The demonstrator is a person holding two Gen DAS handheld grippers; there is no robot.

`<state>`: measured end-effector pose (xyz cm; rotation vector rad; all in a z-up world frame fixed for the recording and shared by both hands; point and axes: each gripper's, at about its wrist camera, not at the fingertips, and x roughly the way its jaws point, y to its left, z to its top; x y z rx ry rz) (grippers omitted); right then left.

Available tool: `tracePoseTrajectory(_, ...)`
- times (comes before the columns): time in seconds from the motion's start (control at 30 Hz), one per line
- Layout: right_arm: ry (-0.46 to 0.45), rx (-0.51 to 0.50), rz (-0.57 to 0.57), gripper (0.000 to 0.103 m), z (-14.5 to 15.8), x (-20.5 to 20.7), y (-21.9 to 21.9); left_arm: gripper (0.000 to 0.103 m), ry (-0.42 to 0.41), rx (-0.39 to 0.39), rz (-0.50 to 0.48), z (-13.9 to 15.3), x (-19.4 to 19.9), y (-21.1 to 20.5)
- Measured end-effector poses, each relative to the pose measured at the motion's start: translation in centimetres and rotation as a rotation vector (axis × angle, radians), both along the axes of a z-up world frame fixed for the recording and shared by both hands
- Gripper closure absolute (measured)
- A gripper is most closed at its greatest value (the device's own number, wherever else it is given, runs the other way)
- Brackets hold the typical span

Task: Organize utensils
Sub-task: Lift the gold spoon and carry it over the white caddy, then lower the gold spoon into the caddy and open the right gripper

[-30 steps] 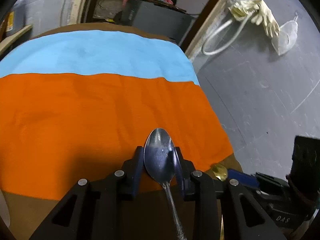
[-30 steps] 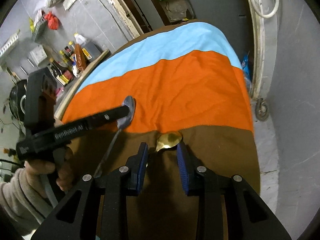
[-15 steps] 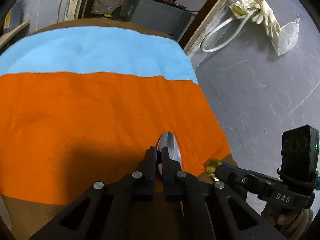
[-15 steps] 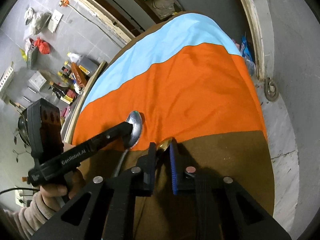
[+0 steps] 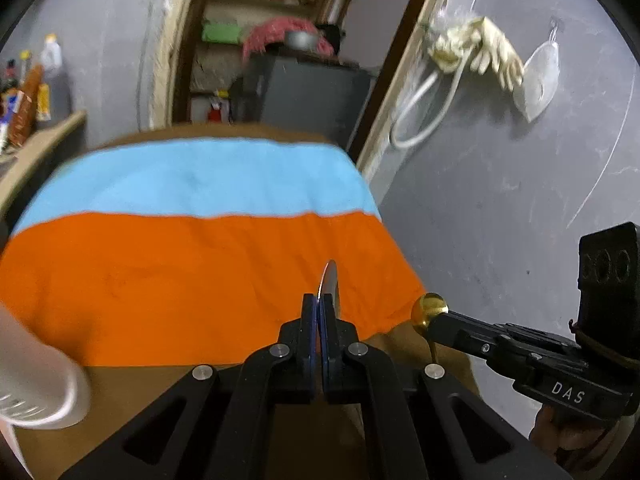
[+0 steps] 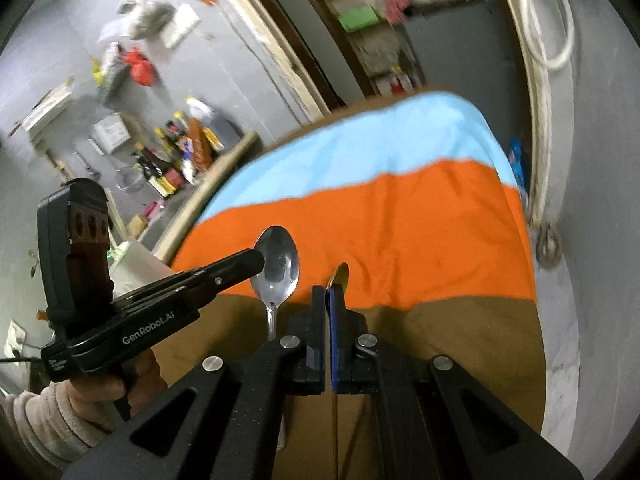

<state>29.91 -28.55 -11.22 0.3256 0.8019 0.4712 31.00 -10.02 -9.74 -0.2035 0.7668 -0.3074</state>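
The silver spoon (image 5: 330,280) is pinched in the left tongs (image 5: 319,312), whose pads are pressed together on its bowl. The left wrist view shows that bowl edge-on, as a thin blade rising above the pads. The right wrist view shows the same silver spoon (image 6: 277,266) face-on, with the handle hanging down below the left tongs (image 6: 256,260) and the bowl over the seam between the orange and brown bands.

The gold spoon (image 6: 339,276) is pinched in the right tongs (image 6: 326,300), pads pressed together on the bowl. The right wrist view shows it edge-on, with its thin handle running down between the fingers. The left wrist view shows the gold spoon (image 5: 430,308) as a round bowl at the tip of the right tongs (image 5: 434,320), beside the right edge of the cloth.

Only the right wrist view shows the left hand (image 6: 116,384) and its pale sleeve (image 6: 36,424). Only the left wrist view shows a white cup (image 5: 38,380) at the lower left, blurred.

The surface (image 5: 200,400) carries a cloth in three bands: brown nearest, orange (image 5: 160,280) in the middle, light blue (image 5: 200,180) farthest. Both spoons hang clear above it.

The walls are grey. Rubber gloves (image 5: 480,48) and a white hose (image 5: 424,112) hang on the right wall. A side shelf (image 6: 180,152) holds bottles. A dark cabinet (image 5: 308,96) stands in the doorway beyond.
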Motion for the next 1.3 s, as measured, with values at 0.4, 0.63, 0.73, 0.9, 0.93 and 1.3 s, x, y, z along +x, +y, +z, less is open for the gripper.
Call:
tracePoseTrajectory(0.4,-0.298,-0.024,0.027,0.101,8.0,-3.5,3.8,0.101,-0.218,0.033,0.127,6.0,-4.6,4.3)
tracePoseTrajectory(0.63,-0.401,0.029,0.043,0.101,12.4,-3.7,6.3,0.101,-0.303,0.056,0.171,10.0,-6.4,7.4)
tracePoseTrajectory(0.73,-0.441,0.049,0.051,0.101,13.9,-3.9,7.9,0.101,-0.325,0.075,0.190,11.4,-7.1,9.0)
tracePoseTrajectory(0.9,-0.524,0.061,0.077,0.101,16.5,-4.2,11.3,0.101,-0.359,0.090,0.242,13.2,-8.7,12.4)
tracePoseTrajectory(0.93,-0.540,0.066,0.083,0.101,17.0,-4.3,12.0,0.101,-0.365,0.084,0.254,13.5,-9.0,13.2)
tracePoseTrajectory(1.3,-0.650,0.180,0.132,0.101,20.2,-3.7,18.9,0.101,-0.428,0.075,0.409,16.3,-11.3,22.1)
